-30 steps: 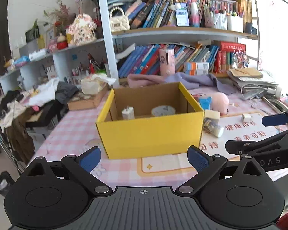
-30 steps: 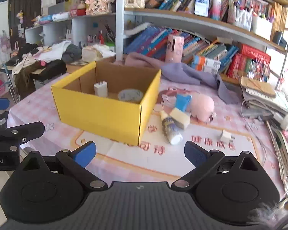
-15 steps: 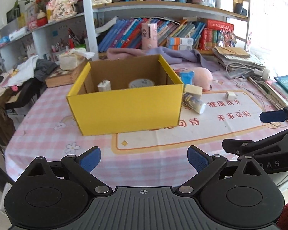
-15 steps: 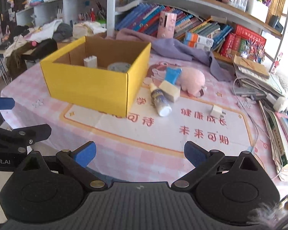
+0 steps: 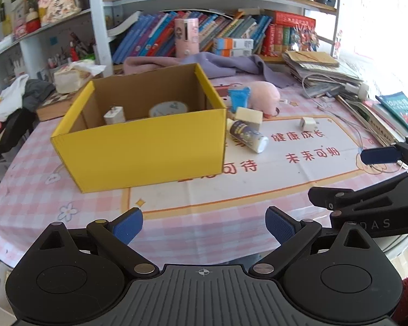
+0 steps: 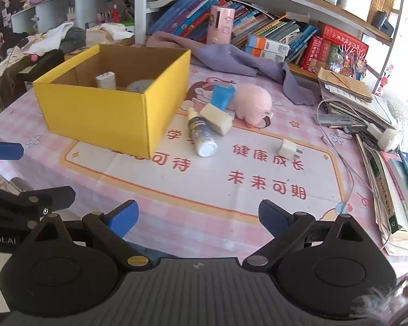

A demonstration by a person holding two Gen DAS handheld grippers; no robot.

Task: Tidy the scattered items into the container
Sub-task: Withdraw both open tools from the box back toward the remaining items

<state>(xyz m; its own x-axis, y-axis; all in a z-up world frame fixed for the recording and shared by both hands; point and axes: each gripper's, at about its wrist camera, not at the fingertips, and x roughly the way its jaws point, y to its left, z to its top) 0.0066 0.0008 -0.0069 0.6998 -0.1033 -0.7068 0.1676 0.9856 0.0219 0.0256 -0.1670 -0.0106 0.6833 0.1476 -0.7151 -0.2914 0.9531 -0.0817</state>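
Both views have pulled back and risen since a second ago; the yellow cardboard box (image 5: pixel 138 141) now sits farther off, already holding a white charger (image 5: pixel 114 114) and a round tin (image 5: pixel 168 108). Left gripper (image 5: pixel 204 224) and right gripper (image 6: pixel 198 217) stand wide open, empty. Outstanding beside the box: spray bottle (image 6: pixel 201 134), blue tube (image 6: pixel 222 96), pink plush pig (image 6: pixel 251 103), second charger (image 6: pixel 287 149) (likely next).

Shelves of books (image 5: pixel 225 35) line the back. A purple cloth (image 6: pixel 231 57) lies below them beside a pink canister (image 6: pixel 219 24). Stacked papers (image 6: pixel 348 92) and a white cable (image 6: pixel 348 168) sit right; clothes (image 6: pixel 54 38) pile left.
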